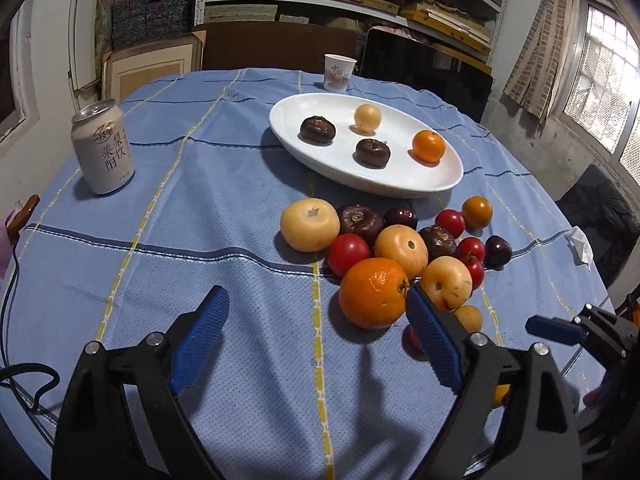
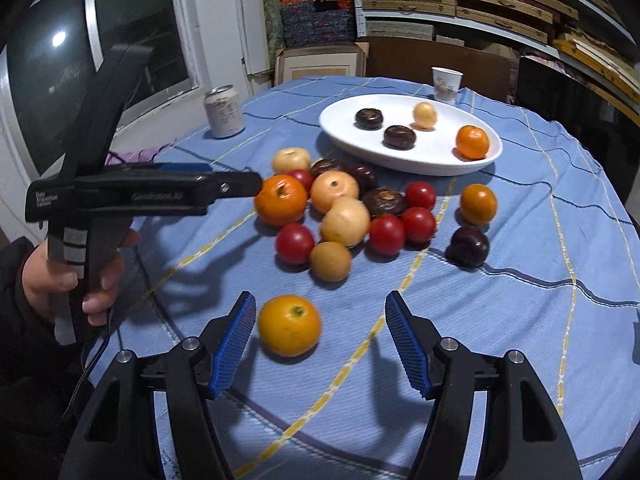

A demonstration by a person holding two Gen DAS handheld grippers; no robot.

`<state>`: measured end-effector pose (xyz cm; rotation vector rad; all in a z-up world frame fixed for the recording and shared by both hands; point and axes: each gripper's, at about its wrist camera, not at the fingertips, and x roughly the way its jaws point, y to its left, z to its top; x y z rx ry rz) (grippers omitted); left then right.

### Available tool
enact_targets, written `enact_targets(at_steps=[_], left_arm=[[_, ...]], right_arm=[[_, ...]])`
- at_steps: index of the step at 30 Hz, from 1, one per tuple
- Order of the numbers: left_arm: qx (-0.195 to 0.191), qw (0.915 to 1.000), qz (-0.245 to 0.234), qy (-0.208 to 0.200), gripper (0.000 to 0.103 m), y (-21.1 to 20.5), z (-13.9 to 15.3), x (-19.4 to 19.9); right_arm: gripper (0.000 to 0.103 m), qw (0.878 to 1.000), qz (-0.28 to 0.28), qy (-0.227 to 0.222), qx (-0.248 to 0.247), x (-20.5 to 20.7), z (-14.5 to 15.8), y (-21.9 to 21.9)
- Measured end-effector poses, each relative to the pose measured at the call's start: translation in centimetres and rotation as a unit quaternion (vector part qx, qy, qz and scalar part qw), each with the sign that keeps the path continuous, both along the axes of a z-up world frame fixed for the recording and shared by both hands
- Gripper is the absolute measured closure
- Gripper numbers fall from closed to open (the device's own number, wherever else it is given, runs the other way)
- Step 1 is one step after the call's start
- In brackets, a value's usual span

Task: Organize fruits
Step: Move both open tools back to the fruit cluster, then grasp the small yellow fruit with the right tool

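A white oval plate (image 1: 424,186) (image 2: 440,160) holds two dark fruits, a pale yellow fruit (image 1: 367,117) and a small orange (image 1: 428,146). A pile of mixed fruit lies on the blue cloth in front of it, with a large orange (image 1: 373,292) (image 2: 281,200) nearest the left gripper. My left gripper (image 1: 316,316) is open and empty, its right finger beside that orange. My right gripper (image 2: 320,320) is open and empty, with a yellow-orange fruit (image 2: 289,325) lying between its fingers, nearer the left one.
A drink can (image 1: 103,147) (image 2: 223,111) stands at the left. A paper cup (image 1: 339,72) (image 2: 447,83) stands behind the plate. A crumpled tissue (image 1: 579,245) lies at the table's right edge. Shelves and boxes stand behind the table.
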<state>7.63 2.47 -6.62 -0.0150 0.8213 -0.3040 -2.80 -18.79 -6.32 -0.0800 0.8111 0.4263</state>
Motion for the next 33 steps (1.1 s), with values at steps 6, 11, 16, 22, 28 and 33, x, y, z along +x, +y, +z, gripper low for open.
enact_targets(at_steps=[6, 11, 16, 22, 28, 33], left_arm=[[-0.004, 1.0, 0.001, -0.007, 0.015, 0.2, 0.2, -0.2], [-0.002, 0.9999, -0.004, -0.011, 0.015, -0.1, 0.3, -0.4], [0.016, 0.9989, -0.042, -0.013, 0.015, -1.6, 0.2, -1.2], [0.092, 0.9914, -0.089, -0.029, 0.016, -5.3, -0.5, -2.8], [0.091, 0.9927, -0.079, -0.005, 0.016, -5.3, -1.1, -2.0], [0.094, 0.9917, -0.087, -0.001, 0.016, -6.8, -1.3, -1.9]], right_arm=[[0.051, 0.999, -0.002, 0.024, -0.033, 0.1, -1.3, 2.1], [0.065, 0.998, -0.002, 0.028, -0.047, 0.1, -2.1, 2.7], [0.066, 0.998, -0.03, 0.007, -0.053, -0.1, -1.3, 0.9], [0.066, 0.995, -0.071, -0.009, -0.071, 1.5, -0.5, -2.3], [0.065, 0.996, -0.075, 0.001, -0.05, 2.5, -1.4, -3.7], [0.065, 0.997, -0.066, 0.001, -0.04, 2.5, -1.4, -3.7]])
